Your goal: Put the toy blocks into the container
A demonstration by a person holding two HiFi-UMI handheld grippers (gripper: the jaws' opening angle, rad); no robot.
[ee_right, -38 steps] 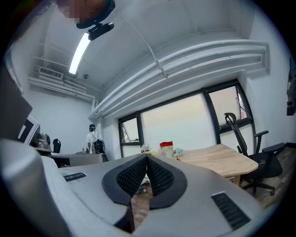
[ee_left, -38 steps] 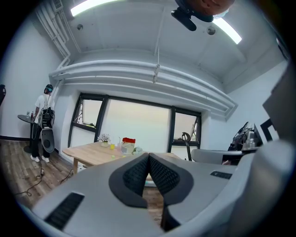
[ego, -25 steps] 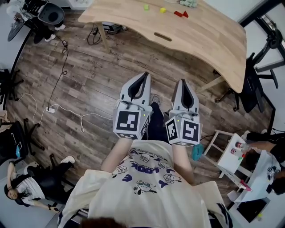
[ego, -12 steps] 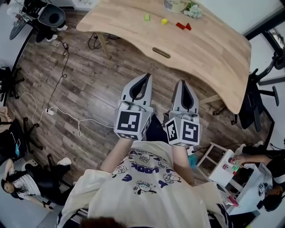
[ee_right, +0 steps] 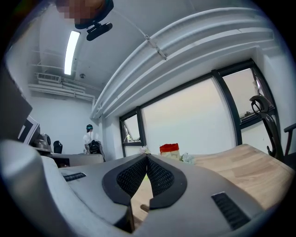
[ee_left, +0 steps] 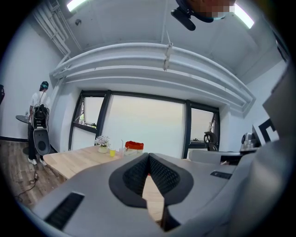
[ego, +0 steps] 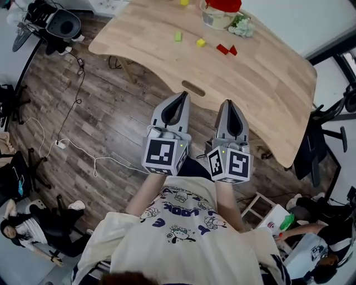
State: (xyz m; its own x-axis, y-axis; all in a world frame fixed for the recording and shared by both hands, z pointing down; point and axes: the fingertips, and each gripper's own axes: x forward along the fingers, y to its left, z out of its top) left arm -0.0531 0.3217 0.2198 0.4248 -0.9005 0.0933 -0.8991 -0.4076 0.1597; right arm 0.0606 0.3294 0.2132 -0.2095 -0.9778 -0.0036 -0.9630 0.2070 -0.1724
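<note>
Grey left gripper (ego: 182, 94): jaws pressed together, empty. On the pale wooden table (ego: 267, 72) lie a small green block (ego: 178, 36), a yellow block (ego: 200, 42) and red blocks (ego: 226, 49), near the clear red-lidded container (ego: 219, 14). Grey right gripper (ego: 228, 102): jaws closed, nothing held.

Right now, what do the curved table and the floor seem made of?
The curved pale table: likely wood or veneer, matte, with long grain lines and board seams. The dark plank floor: grey-brown mottled boards, low sheen; laminate or vinyl is as likely as real timber.
</note>
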